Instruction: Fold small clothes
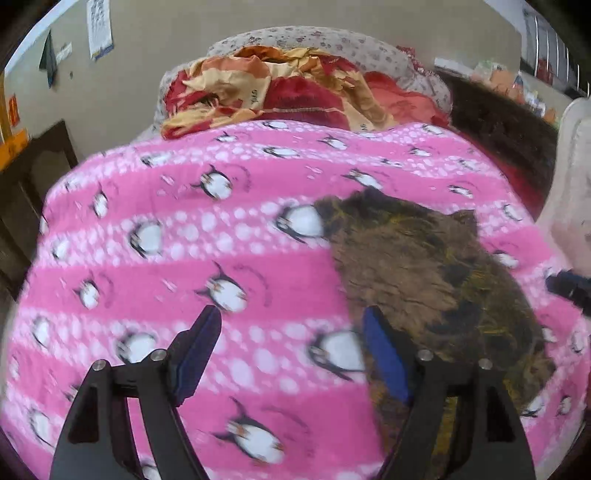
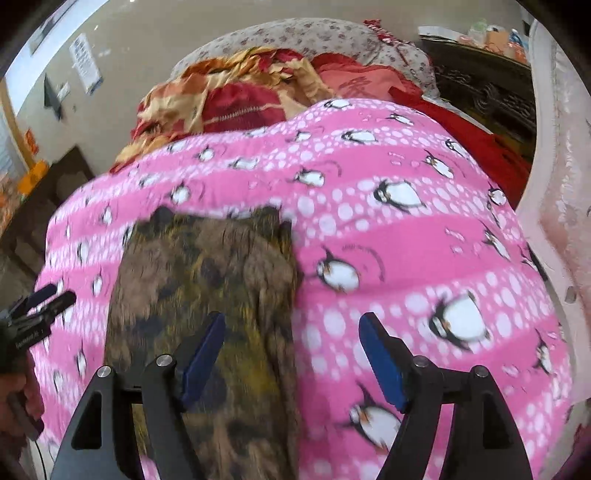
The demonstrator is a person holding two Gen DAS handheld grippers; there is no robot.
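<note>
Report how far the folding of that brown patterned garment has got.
Done: the brown patterned garment lies on the penguin blanket as a narrow strip, apparently already folded lengthwise. In hand: nothing; the left gripper and right gripper are both open above it. Left: probably folding it across its length, though blur hides the layers.

text: none readable | wall paper (image 1: 99, 27): print too blurred | pink cushion (image 2: 364, 83): mark unclear

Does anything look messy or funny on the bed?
Yes, a bit. The brown and yellow garment lies flat on the pink penguin blanket, but at the head of the bed a red and orange cloth is crumpled in a heap, not folded. Both grippers, left and right, are open and hold nothing.
</note>
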